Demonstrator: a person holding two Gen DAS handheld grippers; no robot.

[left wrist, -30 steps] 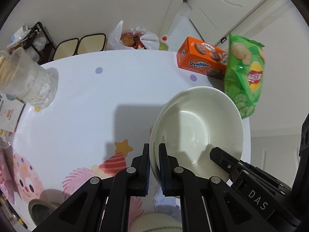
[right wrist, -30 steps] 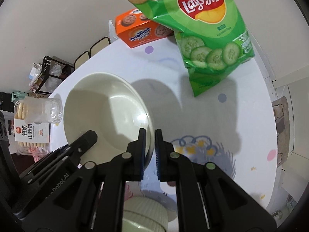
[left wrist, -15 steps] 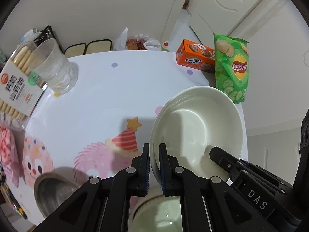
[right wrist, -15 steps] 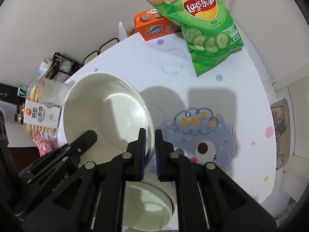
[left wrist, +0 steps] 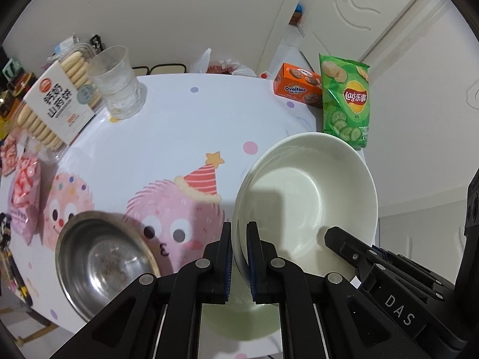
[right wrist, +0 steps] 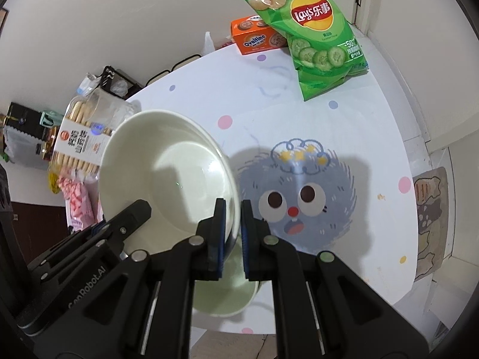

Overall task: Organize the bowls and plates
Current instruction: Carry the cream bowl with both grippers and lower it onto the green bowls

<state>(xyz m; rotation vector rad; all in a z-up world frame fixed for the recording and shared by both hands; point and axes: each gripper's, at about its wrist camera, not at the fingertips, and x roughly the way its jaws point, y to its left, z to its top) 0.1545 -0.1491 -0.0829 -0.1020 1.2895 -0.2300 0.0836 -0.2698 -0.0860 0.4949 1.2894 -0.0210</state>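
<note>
A large white bowl [left wrist: 311,191] hangs in the air above the table, gripped by both grippers. My left gripper [left wrist: 239,233] is shut on its left rim. My right gripper [right wrist: 230,212] is shut on its right rim; the bowl [right wrist: 167,176] fills the left of that view. Below the held bowl a pale green bowl [right wrist: 227,296] stands near the table's front edge, partly hidden; it also shows in the left wrist view [left wrist: 239,320]. A steel bowl [left wrist: 101,263] stands at the front left.
The round table [left wrist: 167,137] has a cartoon cloth. A glass cup [left wrist: 116,83] and a biscuit box [left wrist: 57,101] stand at the far left, pink snack packs [left wrist: 24,191] at the left. An Ovaltine box [left wrist: 296,88] and a green Lay's bag [right wrist: 314,33] lie at the far right.
Both grippers have lifted and pulled back with the white bowl. More of the table shows now, with the steel bowl and the pale green bowl coming into view below.
</note>
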